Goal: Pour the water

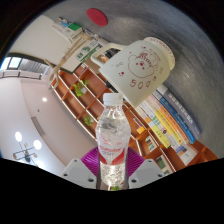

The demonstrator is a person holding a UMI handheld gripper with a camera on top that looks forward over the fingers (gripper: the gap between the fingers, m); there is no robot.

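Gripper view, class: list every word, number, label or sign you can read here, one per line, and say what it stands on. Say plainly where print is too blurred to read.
"500": red print on the white measuring cup, among red graduation marks; the smaller numbers there are unreadable.
Water bottle, held between the gripper fingers: red and white label, text too blurred to read.
Colourful boxes behind: print too small to read.

Gripper [112,172] fingers pressed on a bottle [112,140] that fills the gap between them, no passage there. Blocked at 1 o'clock by a measuring cup [143,68], close beyond the bottle cap. Shelves [95,105] across the background. Open room toward 9 o'clock, bare ceiling [30,115] with lamps.
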